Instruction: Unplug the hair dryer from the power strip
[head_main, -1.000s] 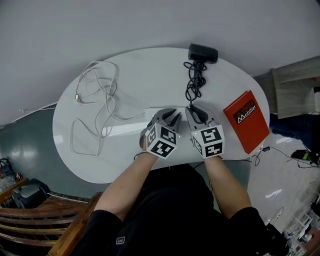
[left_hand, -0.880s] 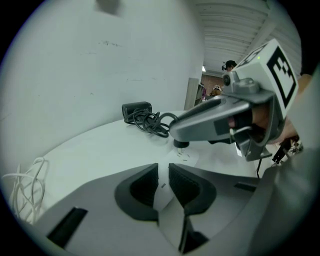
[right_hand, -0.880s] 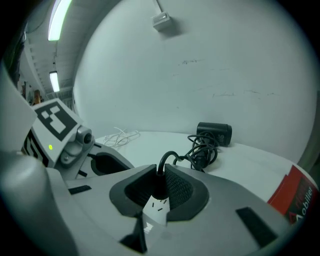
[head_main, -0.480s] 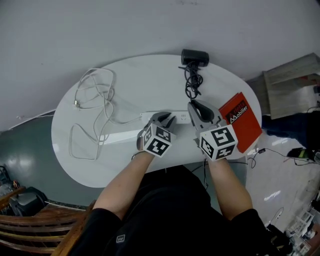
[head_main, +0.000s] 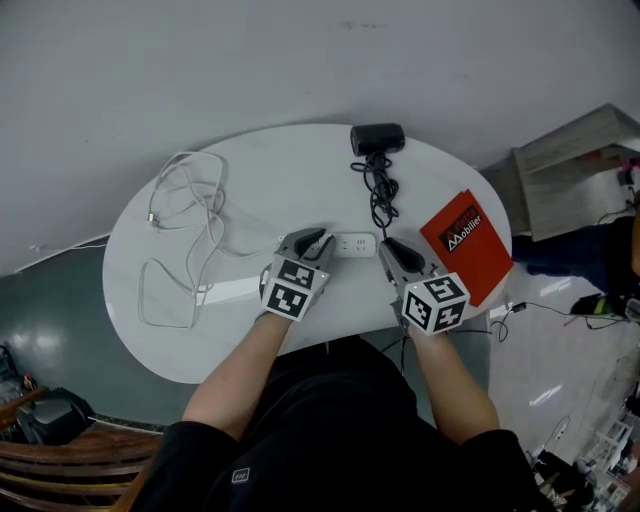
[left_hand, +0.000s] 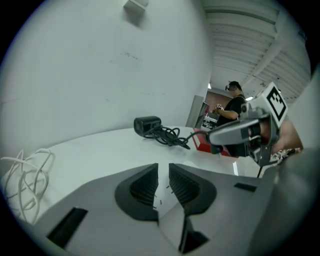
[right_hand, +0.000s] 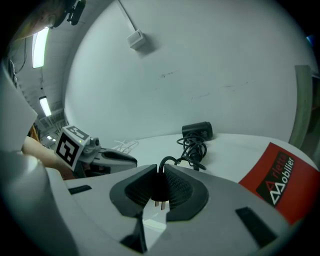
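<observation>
Oval white worktop (head_main: 270, 165), smooth and glossy.

Far left: thin white cable (head_main: 185, 215) in loose, open loops, lying flat.

Left of centre: left gripper (head_main: 306, 243), grey plastic with ribbed black pads, tips down at the left end of the power strip (head_main: 353, 244). Jaws a narrow slit apart, nothing clamped; white surface with small dark slots visible through the slit. Contact with the strip not clear.

Power strip: flat white rectangular bar, lying across the middle of the worktop.

Just right of it: right gripper (right_hand: 161, 176), jaws closed tight on the black plug (right_hand: 160, 186). Two flat brass-coloured prongs (right_hand: 160, 204) bare below the pads, clear of the strip.

Thin black cord (head_main: 381, 192) out of the jaw tips, bunched into a tangle, then on to the hair dryer (head_main: 377, 138), a compact black barrel shape on its side at the far edge.

Furthest right: red book (head_main: 464, 245), flat, white lettering on the cover, near the right rim.
</observation>
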